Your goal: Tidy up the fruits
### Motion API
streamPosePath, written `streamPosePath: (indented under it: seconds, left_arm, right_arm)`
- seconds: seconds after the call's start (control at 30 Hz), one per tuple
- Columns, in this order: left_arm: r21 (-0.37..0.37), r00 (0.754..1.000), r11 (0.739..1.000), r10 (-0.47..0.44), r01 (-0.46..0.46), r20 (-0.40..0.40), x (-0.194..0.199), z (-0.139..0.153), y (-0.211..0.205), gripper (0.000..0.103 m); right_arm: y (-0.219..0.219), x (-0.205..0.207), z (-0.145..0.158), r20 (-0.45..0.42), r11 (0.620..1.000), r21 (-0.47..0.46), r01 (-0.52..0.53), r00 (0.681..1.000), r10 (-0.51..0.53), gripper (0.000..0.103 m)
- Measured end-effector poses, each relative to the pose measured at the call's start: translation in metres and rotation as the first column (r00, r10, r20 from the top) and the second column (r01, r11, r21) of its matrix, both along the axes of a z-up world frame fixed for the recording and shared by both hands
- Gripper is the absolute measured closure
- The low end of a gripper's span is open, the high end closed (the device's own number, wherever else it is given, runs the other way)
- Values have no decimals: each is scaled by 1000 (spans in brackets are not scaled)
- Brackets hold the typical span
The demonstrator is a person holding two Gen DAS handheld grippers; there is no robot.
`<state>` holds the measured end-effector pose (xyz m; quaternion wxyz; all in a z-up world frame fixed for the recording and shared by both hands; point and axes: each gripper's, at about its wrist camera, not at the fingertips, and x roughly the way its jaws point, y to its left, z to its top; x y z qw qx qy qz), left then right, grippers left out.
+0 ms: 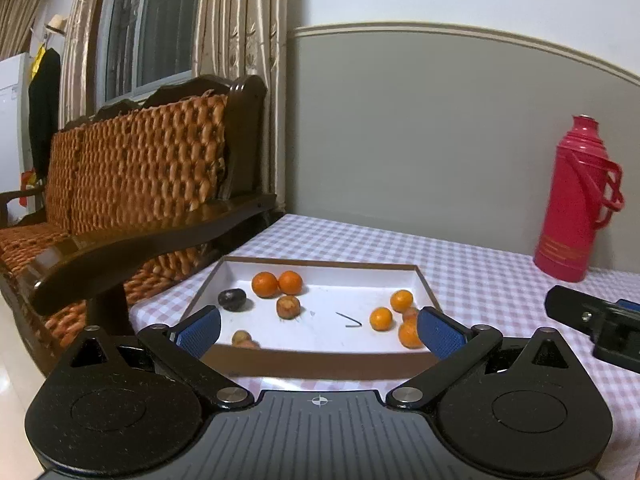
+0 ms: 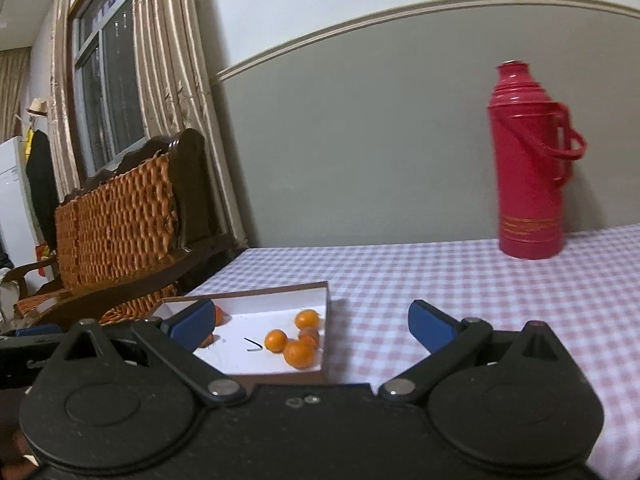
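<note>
Several small oranges (image 1: 265, 284) lie loose in the shallow box (image 1: 320, 366) on the bench (image 1: 480, 264); they look light, round and apt to roll. Both left tongs (image 1: 318, 330) and right tongs (image 2: 312, 326) gape empty, so pinch each fruit gently across its middle

Tray (image 1: 320, 364) on table (image 1: 500, 276), near its left edge; fruits (image 1: 265, 284) inside tray, pair toward back left, cluster at right side; flask (image 1: 570, 204) upright at table's back right, well apart from tray; bench (image 1: 132, 184) left of table; window (image 1: 140, 28) behind bench.
</note>
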<state>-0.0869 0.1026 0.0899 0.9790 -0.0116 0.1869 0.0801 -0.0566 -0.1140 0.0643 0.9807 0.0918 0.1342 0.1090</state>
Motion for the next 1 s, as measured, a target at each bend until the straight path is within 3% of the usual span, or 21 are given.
streamPosePath:
  seconds: [0.27, 1.0]
  left_arm:
    - [-2, 1000, 1000, -11, 11, 14, -23, 12, 1, 0]
    - [0, 1000, 1000, 11, -11, -21, -11, 1, 9, 0]
  right_arm:
    - [8, -26, 6, 15, 999, -51, 4, 1000, -3, 6]
    - [17, -20, -2, -6, 998, -70, 4, 1000, -4, 6]
